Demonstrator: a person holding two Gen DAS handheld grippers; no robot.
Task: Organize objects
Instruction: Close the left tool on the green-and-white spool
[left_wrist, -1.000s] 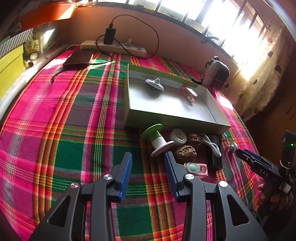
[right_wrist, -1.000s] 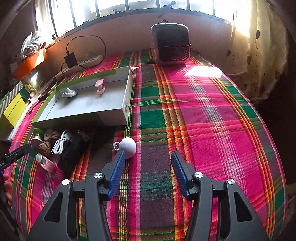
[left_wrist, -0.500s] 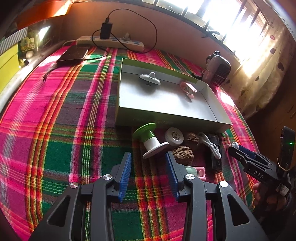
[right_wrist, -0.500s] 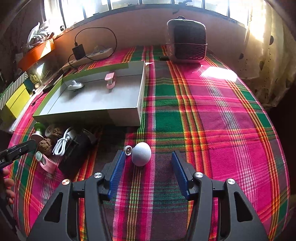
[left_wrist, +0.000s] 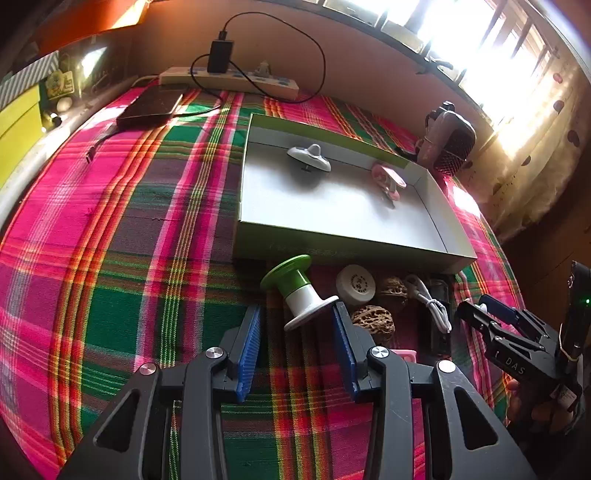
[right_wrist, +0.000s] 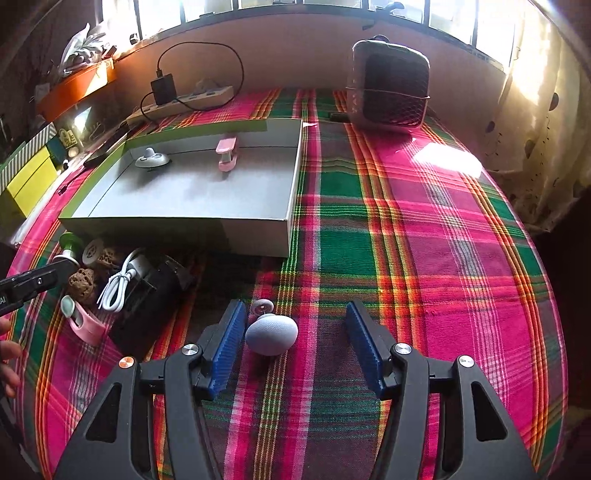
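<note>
In the left wrist view my left gripper (left_wrist: 297, 326) is open, with the white end of a green-and-white spool (left_wrist: 295, 286) lying between its fingertips. In the right wrist view my right gripper (right_wrist: 295, 330) straddles a grey egg-shaped knob (right_wrist: 271, 334) close to its left finger. Its jaws are opening and the pads do not press on the knob. A shallow grey box (left_wrist: 332, 242) holds a grey top (left_wrist: 308, 155) and a pink clip (left_wrist: 388, 181). Two walnuts (left_wrist: 373, 319), a white disc (left_wrist: 355, 284), a white cable (left_wrist: 428, 301) and another pink clip (right_wrist: 81, 321) lie in front of it.
A power strip with a charger (left_wrist: 229, 75) and a black flat device (left_wrist: 151, 107) lie at the back on the plaid cloth. A small heater (right_wrist: 389, 92) stands behind the box. Curtains hang at the right. Bare cloth stretches to the right of the box (right_wrist: 177, 229).
My left gripper has come forward until the spool's white end lies between its tips. My right gripper has closed in over the grey knob and its jaws have widened.
</note>
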